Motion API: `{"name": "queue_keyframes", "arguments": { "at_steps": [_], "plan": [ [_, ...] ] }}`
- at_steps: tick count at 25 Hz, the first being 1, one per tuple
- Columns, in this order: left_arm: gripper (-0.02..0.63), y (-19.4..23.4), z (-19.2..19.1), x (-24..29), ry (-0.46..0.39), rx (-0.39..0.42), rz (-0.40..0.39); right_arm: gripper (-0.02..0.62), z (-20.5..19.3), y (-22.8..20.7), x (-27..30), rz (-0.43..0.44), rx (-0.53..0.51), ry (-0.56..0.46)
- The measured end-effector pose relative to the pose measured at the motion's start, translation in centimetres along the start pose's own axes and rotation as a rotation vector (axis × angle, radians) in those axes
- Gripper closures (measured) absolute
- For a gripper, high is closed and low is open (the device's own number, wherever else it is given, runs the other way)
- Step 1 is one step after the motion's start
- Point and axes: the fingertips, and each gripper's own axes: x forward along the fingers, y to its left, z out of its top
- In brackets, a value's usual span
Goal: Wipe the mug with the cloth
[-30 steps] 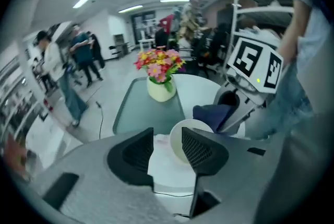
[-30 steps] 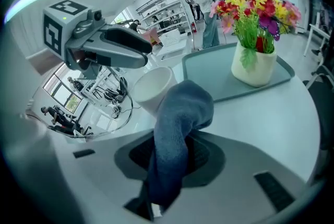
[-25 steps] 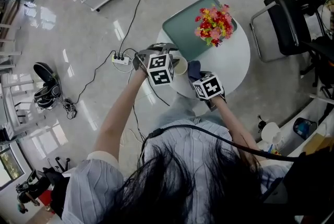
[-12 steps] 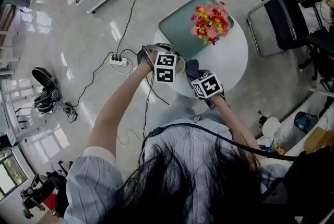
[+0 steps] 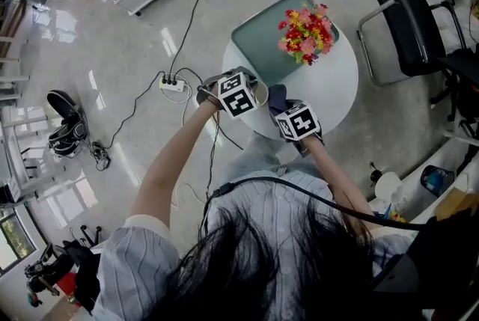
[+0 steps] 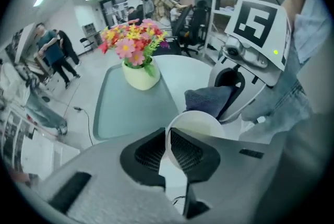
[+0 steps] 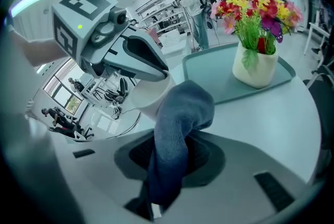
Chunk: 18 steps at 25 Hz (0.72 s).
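Note:
A white mug (image 5: 260,93) stands near the front left edge of the round white table (image 5: 337,80). My left gripper (image 5: 251,90) is shut on the mug's rim, one pad inside the wall and one outside. The left gripper view shows the thin rim (image 6: 168,137) pinched in my left gripper (image 6: 168,149). My right gripper (image 5: 283,108) is shut on a blue cloth (image 5: 278,97). In the right gripper view the cloth (image 7: 180,110) bulges out of that gripper (image 7: 175,151) and touches the mug (image 7: 148,95) on its side.
A pale vase of red, pink and yellow flowers (image 5: 307,31) stands on a green tray (image 5: 262,39) at the table's far side. A black chair (image 5: 408,28) is at the right. On the floor at the left lie a power strip (image 5: 172,85) and cables.
My left gripper has shifted slightly right onto the mug's rim. The right gripper with the cloth has stayed close beside the mug.

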Motion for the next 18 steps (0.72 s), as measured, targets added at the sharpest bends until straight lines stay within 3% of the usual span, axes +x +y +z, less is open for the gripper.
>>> {"name": "queue_keyframes", "arguments": {
  "at_steps": [7,12,18],
  "plan": [
    [0.561,-0.3,-1.1,-1.1,-0.096,-0.489,0.037,0.494,-0.1,0.3,0.0,0.003,-0.004,-0.003],
    [0.561,0.6,-2.4,-2.5,-0.121,-0.753,0.114,0.494,0.1,0.2,0.0,0.0,-0.002,-0.007],
    [0.561,0.6,-3.9,-3.2,-0.144,-0.999,0.177,0.494,0.5,0.3,0.0,0.003,-0.006,-0.012]
  ]
}}
